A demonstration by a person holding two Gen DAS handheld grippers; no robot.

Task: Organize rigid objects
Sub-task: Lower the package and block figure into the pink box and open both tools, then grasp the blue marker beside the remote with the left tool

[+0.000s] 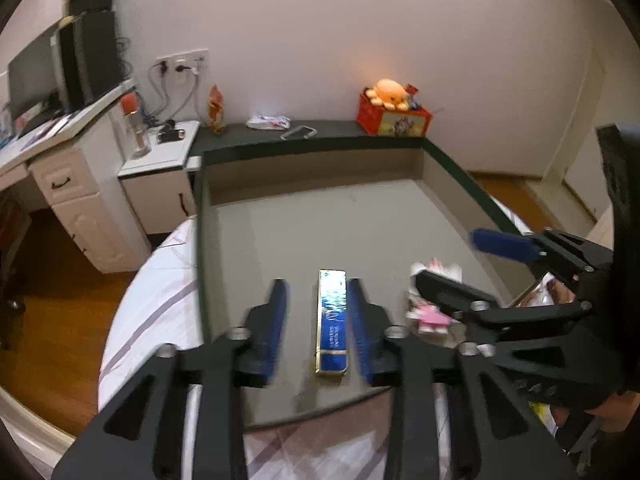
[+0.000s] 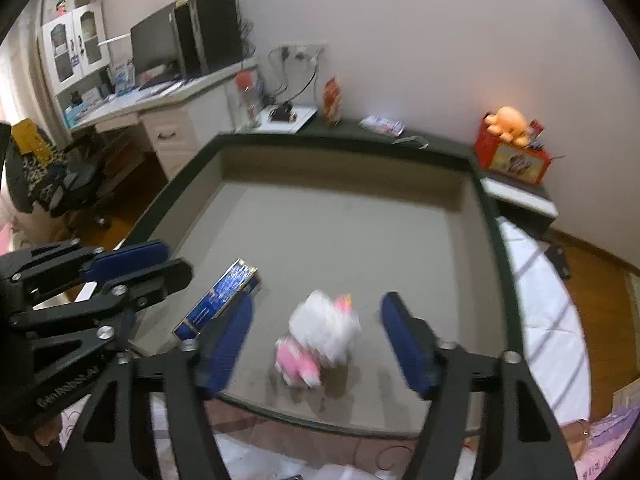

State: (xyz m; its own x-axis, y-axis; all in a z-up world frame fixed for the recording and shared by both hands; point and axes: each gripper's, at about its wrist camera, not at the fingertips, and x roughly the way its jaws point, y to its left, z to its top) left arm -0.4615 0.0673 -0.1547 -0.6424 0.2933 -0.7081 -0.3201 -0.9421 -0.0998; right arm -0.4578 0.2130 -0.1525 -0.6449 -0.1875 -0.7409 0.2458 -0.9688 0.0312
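Grasping looks to be the step in hand: left gripper (image 1: pixel 316 320) straddles the box (image 1: pixel 332 322) on the tray (image 1: pixel 320 216), right gripper (image 2: pixel 316 340) straddles the toy (image 2: pixel 324 336). Both stand apart; next they must close squarely.

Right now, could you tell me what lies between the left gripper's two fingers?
The blue box lies lengthwise between the open left gripper's fingers, nearer the right one, on the grey tray; the left wrist view shows it.

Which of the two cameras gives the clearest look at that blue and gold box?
The left wrist view: the blue and gold box lies full-length between open fingers. In the right wrist view it sits off to the side, partly hidden by a finger.
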